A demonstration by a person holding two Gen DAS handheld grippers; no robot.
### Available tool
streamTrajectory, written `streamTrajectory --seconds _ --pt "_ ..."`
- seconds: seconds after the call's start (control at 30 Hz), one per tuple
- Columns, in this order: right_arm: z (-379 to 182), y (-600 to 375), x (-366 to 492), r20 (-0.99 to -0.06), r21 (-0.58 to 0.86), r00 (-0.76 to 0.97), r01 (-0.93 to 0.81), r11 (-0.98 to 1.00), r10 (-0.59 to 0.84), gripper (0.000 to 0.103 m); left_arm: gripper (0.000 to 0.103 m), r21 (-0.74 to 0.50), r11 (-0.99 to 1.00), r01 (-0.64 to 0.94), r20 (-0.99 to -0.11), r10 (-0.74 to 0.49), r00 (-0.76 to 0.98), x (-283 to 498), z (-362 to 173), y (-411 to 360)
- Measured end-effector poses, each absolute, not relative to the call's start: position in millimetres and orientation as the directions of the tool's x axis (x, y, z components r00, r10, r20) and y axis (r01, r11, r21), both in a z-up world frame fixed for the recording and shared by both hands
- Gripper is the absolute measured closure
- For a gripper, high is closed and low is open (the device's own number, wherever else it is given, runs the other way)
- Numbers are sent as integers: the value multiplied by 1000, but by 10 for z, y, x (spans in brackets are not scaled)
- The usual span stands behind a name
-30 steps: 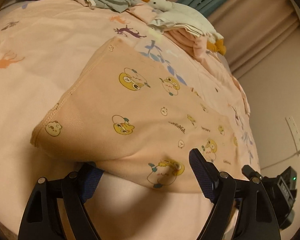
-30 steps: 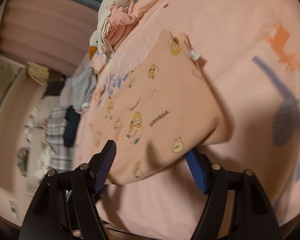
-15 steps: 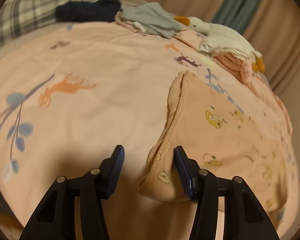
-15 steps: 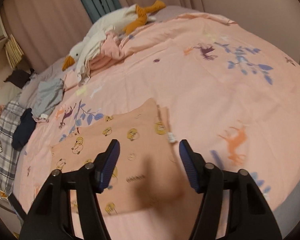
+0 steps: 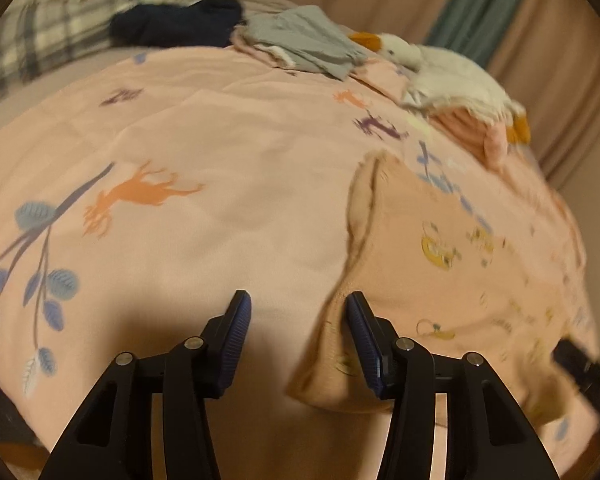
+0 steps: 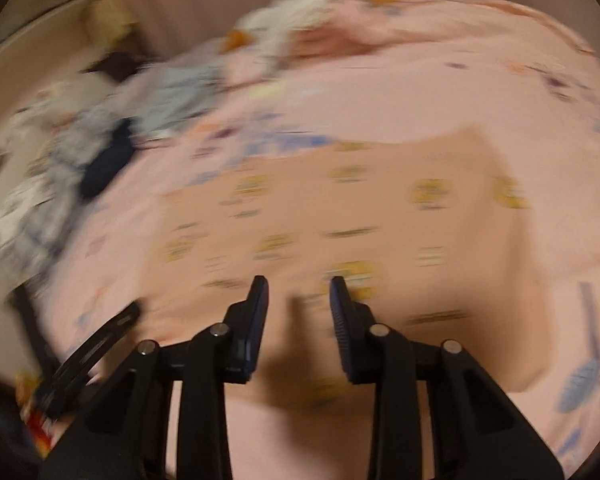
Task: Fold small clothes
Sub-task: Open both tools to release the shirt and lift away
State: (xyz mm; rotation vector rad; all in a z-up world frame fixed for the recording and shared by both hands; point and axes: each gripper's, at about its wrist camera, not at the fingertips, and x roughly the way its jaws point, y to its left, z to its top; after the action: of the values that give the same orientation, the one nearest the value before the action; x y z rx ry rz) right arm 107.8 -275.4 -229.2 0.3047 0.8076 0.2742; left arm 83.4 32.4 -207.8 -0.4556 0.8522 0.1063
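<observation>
A small peach garment with yellow cartoon prints [image 5: 452, 280] lies folded on the pink bedspread [image 5: 204, 148]. My left gripper [image 5: 298, 320] is open and empty at the garment's near left corner; its right finger [image 5: 360, 332] is against the cloth edge. In the right wrist view, blurred by motion, the same garment [image 6: 340, 208] lies flat ahead, and my right gripper [image 6: 299, 300] is open and empty just above its near edge.
A white plush goose [image 5: 452, 76] lies on pink clothes at the far right. A grey garment [image 5: 304, 40], a navy garment [image 5: 176, 24] and a plaid pillow [image 5: 60, 12] lie at the bed's far end. Curtains hang behind.
Both grippers have let go of the garment, which now lies flat. The left one swung to its left corner; the right one narrowed its jaws and is moving fast over the cloth.
</observation>
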Motion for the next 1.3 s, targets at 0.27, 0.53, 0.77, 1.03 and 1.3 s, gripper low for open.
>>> streamTrajectory --seconds 0.27,0.53,0.77,1.03,1.3 --pt "-2558 -1965 1083 -665 400 539 -327 856 517 78 51 -278 912 -301 -768 -23 640 687 -2047 393" --pt "-2685 -1496 838 -785 255 428 -435 864 447 84 51 -351 901 -254 -755 -113 646 596 -2067 593" --pt "-2516 -1577 893 -704 390 450 -402 829 549 83 51 -332 907 -259 -765 -98 636 575 -2059 551" --pt "-2742 -1168 1270 -752 286 491 -360 888 441 89 51 -414 874 -255 -747 -166 643 555 -2108 665" --pt "-2706 -1229 1390 -738 403 462 -284 870 492 83 44 -353 901 -252 -756 -116 644 573 -2108 536"
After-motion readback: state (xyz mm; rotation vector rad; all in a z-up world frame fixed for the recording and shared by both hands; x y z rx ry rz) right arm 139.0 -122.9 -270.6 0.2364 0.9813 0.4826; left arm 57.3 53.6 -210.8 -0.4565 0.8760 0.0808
